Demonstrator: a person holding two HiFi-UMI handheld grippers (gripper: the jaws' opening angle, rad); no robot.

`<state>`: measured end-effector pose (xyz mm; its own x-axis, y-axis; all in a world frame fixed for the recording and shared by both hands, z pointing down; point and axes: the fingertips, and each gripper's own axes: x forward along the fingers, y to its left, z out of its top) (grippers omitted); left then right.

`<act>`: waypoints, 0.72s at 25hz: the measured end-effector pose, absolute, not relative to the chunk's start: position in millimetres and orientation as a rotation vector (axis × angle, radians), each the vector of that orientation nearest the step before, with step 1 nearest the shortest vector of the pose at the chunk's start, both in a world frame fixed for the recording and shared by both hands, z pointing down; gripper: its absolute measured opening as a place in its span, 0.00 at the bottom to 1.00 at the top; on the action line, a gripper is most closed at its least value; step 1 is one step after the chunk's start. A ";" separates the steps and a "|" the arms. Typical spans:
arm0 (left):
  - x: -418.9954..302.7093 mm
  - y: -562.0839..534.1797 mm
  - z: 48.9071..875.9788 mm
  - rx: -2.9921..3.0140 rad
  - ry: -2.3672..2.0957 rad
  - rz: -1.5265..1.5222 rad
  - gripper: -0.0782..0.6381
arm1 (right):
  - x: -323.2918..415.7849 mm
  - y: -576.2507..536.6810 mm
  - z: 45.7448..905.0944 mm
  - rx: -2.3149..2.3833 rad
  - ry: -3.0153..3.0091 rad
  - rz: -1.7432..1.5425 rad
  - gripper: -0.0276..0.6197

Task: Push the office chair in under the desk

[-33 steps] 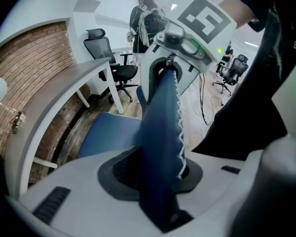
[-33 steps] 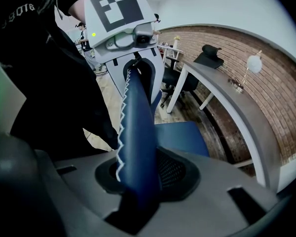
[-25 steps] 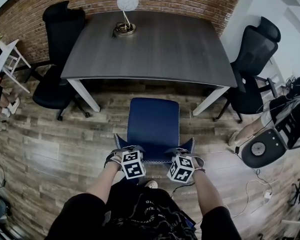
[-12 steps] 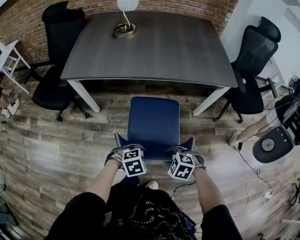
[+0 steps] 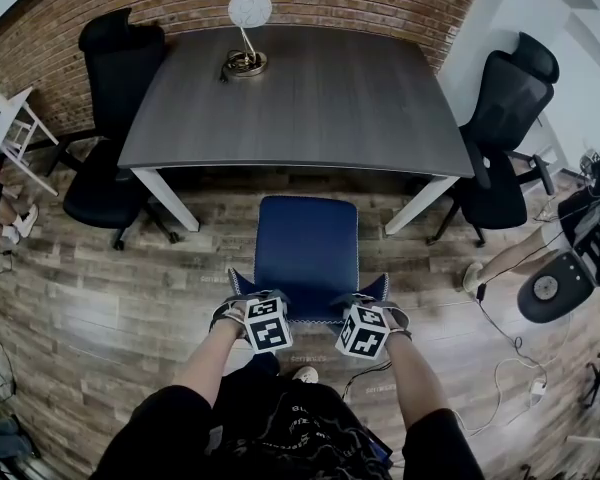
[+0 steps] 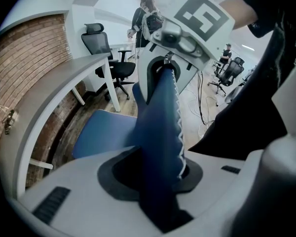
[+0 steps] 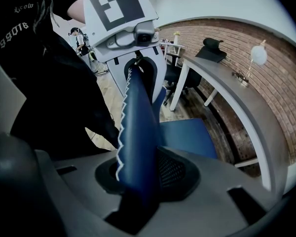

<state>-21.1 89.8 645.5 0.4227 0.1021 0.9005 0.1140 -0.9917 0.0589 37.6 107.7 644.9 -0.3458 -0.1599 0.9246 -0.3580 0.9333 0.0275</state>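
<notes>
The blue office chair stands in front of the dark grey desk (image 5: 310, 98), its seat (image 5: 307, 248) just short of the desk's front edge. Both grippers clamp the top of its backrest from behind. My left gripper (image 5: 256, 306) is shut on the left end of the backrest (image 6: 160, 127), whose blue cloth with white stitching fills the gap between the jaws. My right gripper (image 5: 366, 310) is shut on the right end of the backrest (image 7: 138, 132) in the same way. Each gripper view shows the other gripper on the far end of the backrest.
A black office chair (image 5: 115, 118) stands at the desk's left side and another (image 5: 505, 128) at its right. A lamp (image 5: 245, 28) sits at the desk's far edge by the brick wall. Cables (image 5: 500, 368) lie on the wood floor at right. A white stool (image 5: 10, 128) is far left.
Both grippers keep their hold on the backrest and the chair stays about where it was. The view has shifted slightly; a round-based object at the right edge has drifted rightward.
</notes>
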 end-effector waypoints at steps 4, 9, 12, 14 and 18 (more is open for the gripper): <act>-21.6 84.3 645.8 -2.638 -0.216 -1.678 0.27 | 37.0 102.2 645.0 0.363 -1.930 0.226 0.20; -17.9 79.0 644.8 -2.641 -0.220 -1.681 0.27 | 40.7 96.1 643.7 0.366 -1.933 0.218 0.20; -15.9 72.5 644.7 -2.644 -0.217 -1.681 0.27 | 43.0 89.6 644.2 0.361 -1.931 0.229 0.20; -14.2 68.4 645.0 -2.646 -0.218 -1.682 0.27 | 44.6 85.5 644.3 0.354 -1.929 0.237 0.21; -11.9 63.8 646.3 -2.648 -0.236 -1.702 0.27 | 47.5 79.2 644.7 0.349 -1.930 0.236 0.21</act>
